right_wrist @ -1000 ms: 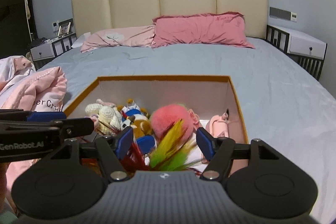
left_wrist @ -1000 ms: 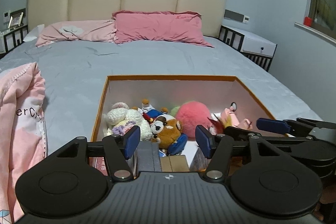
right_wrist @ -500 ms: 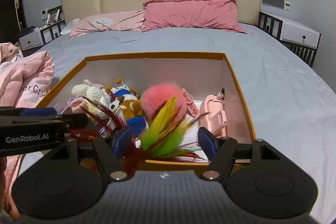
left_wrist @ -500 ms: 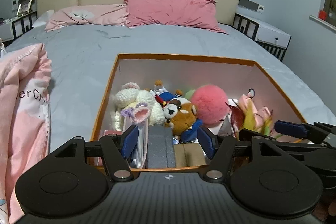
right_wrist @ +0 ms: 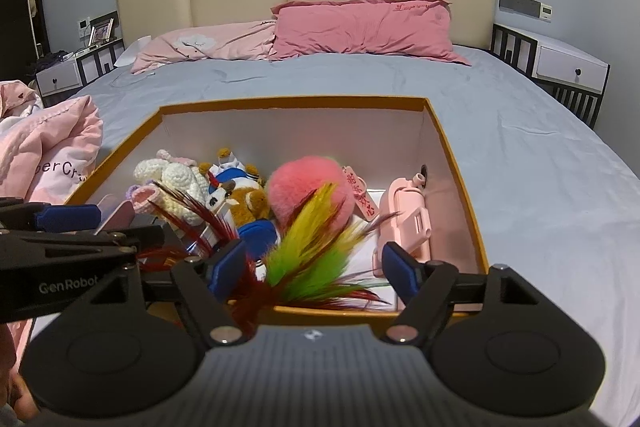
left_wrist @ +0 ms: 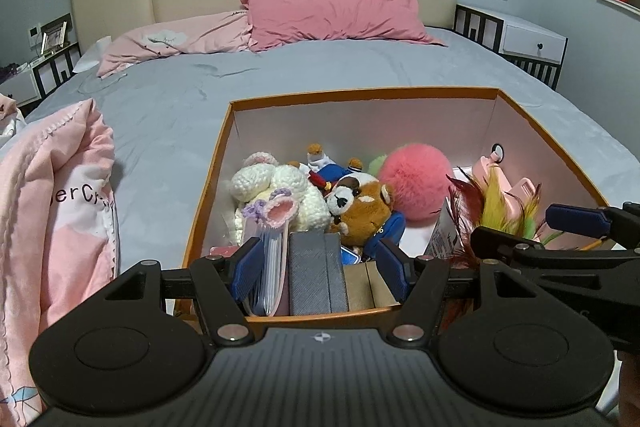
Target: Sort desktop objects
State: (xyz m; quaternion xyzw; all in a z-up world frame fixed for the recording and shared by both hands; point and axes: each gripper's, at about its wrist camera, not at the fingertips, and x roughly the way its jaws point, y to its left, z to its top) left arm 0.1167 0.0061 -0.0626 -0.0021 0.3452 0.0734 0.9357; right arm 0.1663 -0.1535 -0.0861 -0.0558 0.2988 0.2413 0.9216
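An orange-rimmed box (left_wrist: 360,93) sits on the bed and also shows in the right wrist view (right_wrist: 292,101). It holds a white crochet bunny (left_wrist: 280,195), a brown plush dog (left_wrist: 360,205), a pink fluffy ball (left_wrist: 414,175), a pink case (right_wrist: 404,211) and grey cases (left_wrist: 316,271). A feather toy (right_wrist: 316,239) of green, yellow and red feathers lies between my right gripper's fingers. My left gripper (left_wrist: 320,269) is open above the box's near edge. My right gripper (right_wrist: 314,265) is open at the near edge, not clamped on the feathers.
A pink blanket (left_wrist: 52,207) is heaped left of the box. Pink pillows (left_wrist: 336,15) lie by the headboard. White nightstands (left_wrist: 532,41) flank the bed. The grey bedsheet (right_wrist: 560,187) spreads right of the box.
Both grippers have risen and tilted down, so more of the box's inside shows. The feather toy stays between the right fingers. Both stay open.
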